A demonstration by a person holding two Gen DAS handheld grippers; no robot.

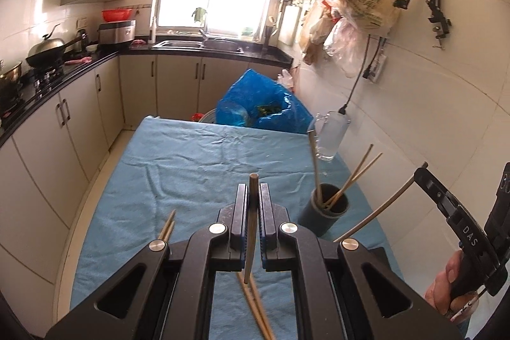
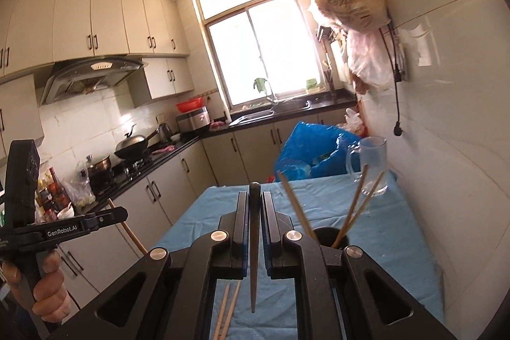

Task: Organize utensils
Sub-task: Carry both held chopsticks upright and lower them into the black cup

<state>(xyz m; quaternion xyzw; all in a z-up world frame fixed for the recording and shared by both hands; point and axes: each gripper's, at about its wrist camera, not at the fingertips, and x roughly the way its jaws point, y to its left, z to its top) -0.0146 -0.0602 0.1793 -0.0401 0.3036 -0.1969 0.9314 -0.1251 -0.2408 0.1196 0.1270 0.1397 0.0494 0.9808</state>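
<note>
In the left wrist view my left gripper (image 1: 253,191) is shut on a brown chopstick (image 1: 251,231), held above the blue cloth. To its right stands a dark round holder (image 1: 328,207) with chopsticks (image 1: 353,177) and a metal utensil (image 1: 314,155) leaning in it. Right of the holder, my right gripper (image 1: 421,173) is shut on another chopstick (image 1: 379,209). In the right wrist view that chopstick (image 2: 254,231) sits clamped between the jaws of the right gripper (image 2: 255,196), near the holder (image 2: 331,236). The left gripper (image 2: 122,214) shows at the left, held by a hand.
Loose chopsticks (image 1: 167,225) lie on the blue cloth (image 1: 197,161), and more lie under my left gripper (image 1: 259,311). A glass mug (image 1: 331,133) stands at the table's far right by the tiled wall. A blue plastic bag (image 1: 261,104) sits beyond the table. Kitchen cabinets run along the left.
</note>
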